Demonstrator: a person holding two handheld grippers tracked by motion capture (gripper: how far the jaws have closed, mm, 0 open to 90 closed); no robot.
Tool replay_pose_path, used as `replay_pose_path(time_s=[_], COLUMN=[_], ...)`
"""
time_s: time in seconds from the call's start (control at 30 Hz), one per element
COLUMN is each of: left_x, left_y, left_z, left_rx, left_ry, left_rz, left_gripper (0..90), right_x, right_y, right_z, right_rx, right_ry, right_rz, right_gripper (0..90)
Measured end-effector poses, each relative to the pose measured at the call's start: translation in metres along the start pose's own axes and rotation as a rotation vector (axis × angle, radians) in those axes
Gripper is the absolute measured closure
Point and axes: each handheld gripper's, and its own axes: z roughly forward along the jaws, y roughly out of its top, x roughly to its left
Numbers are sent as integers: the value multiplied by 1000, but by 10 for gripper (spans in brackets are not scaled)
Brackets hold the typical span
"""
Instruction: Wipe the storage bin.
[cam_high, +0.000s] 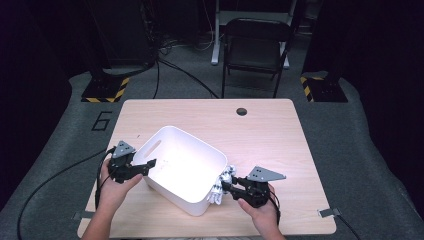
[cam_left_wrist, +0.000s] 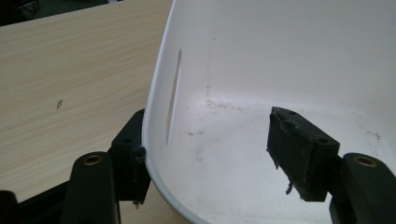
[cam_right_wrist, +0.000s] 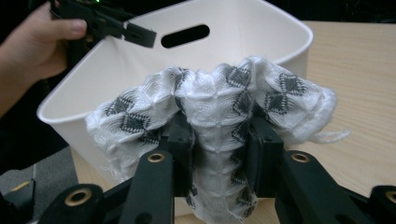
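While the right tongs are clenched on a bunched white cloth with a dark diamond pattern, they hold it just outside the near corner of the white bin, touching or almost touching its wall. The left tongs stand released astride the bin's rim at its left end, one jaw outside the wall and one inside, beside the slot handle; the pads do not press on the plastic. The bin rests on the counter, and what shows of its floor is bare apart from some specks of dirt. Beyond the counter stands a black chair.

The step in hand looks like loading the cloth into the bin. The next move probably calls for raising the cloth above the rim, carrying it over the bin's floor, then letting go. A loose thread could snag on the rim.
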Motion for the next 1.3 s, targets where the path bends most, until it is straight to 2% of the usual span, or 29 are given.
replay_pose_path(time_s=[0.07,0.27,0.37,0.47,0.53,0.63,0.77,0.83,0.93,1.03,1.13,1.23,1.3], left_x=[0,0,-2,-2,-1,-1,0,0,0,0,-3,-3,-4], left_y=[-1,-1,-1,-1,-1,-1,0,0,1,1,1,1,0], left_z=[0,2,4,4,4,5,5,6,6,6,5,4,3], left_rx=[-11,-18,-16,-14,-14,-13,-8,-5,-1,0,8,12,15], left_ry=[-2,3,12,13,11,8,2,-2,-2,-4,-2,1,4], left_rz=[-13,-9,-1,0,-1,-4,-6,-4,-1,1,10,23,22], left_gripper=[342,337,335,334,331,326,319,316,315,316,318,320,319], right_x=[-1,-11,-13,-13,-10,-9,-2,5,12,15,14,12,11], right_y=[-4,-19,-25,-30,-32,-29,-14,-4,6,9,1,-2,-1], right_z=[4,14,20,26,28,25,9,-1,-12,-13,-5,-3,-3], right_rx=[33,108,161,229,244,222,105,61,15,3,23,19,16], right_ry=[-22,-14,-16,-28,-37,-31,20,19,65,58,32,35,29], right_rz=[-8,32,23,-7,-15,-14,-2,-40,-74,-72,-38,-13,-22], right_gripper=[671,671,670,670,670,670,670,670,670,671,667,664,663])
